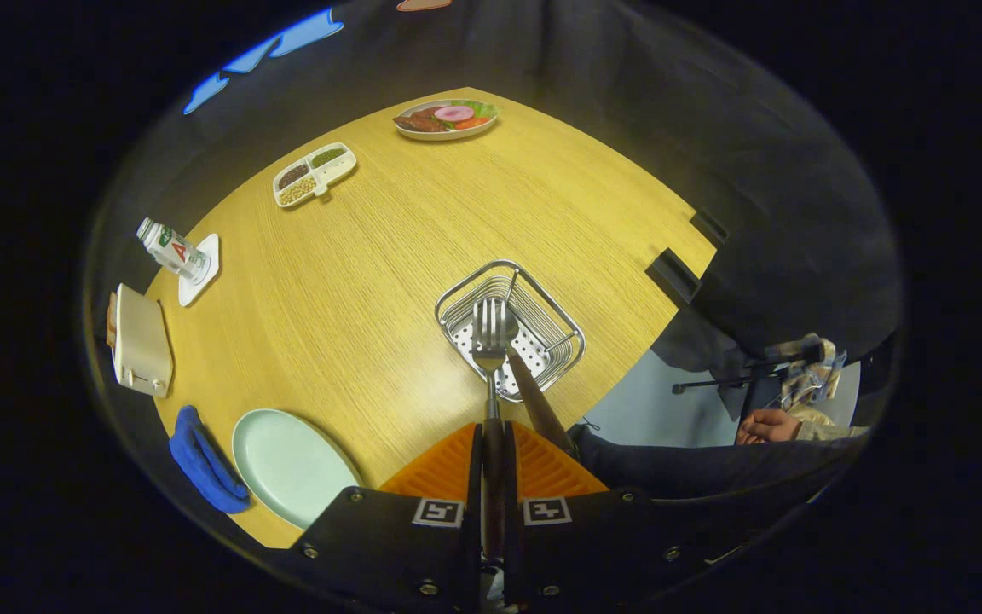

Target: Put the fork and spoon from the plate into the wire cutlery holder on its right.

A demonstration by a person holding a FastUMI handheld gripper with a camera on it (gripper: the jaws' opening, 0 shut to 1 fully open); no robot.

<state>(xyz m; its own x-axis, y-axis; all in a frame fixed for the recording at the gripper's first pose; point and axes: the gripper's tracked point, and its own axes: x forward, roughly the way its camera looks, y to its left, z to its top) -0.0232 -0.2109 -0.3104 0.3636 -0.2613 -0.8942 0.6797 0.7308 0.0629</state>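
Observation:
My gripper (492, 448) is shut on the fork (489, 337), its orange fingers (448, 465) pressing the dark handle from both sides. The fork's metal tines point forward and hang over the wire cutlery holder (561, 324), which stands just ahead of the fingers. A second brown handle (538, 405) leans out of the holder toward the gripper, with a metal bowl tip showing behind the tines. The pale green plate (286, 465) lies to the left of the fingers and is bare.
A blue cloth (201, 460) lies beside the plate. Further left are a toaster (140, 341) and a bottle (169, 247) on a white coaster. A divided dish of beans (314, 173) and a food plate (447, 118) sit far across the table. A person's hand (765, 425) rests at the right.

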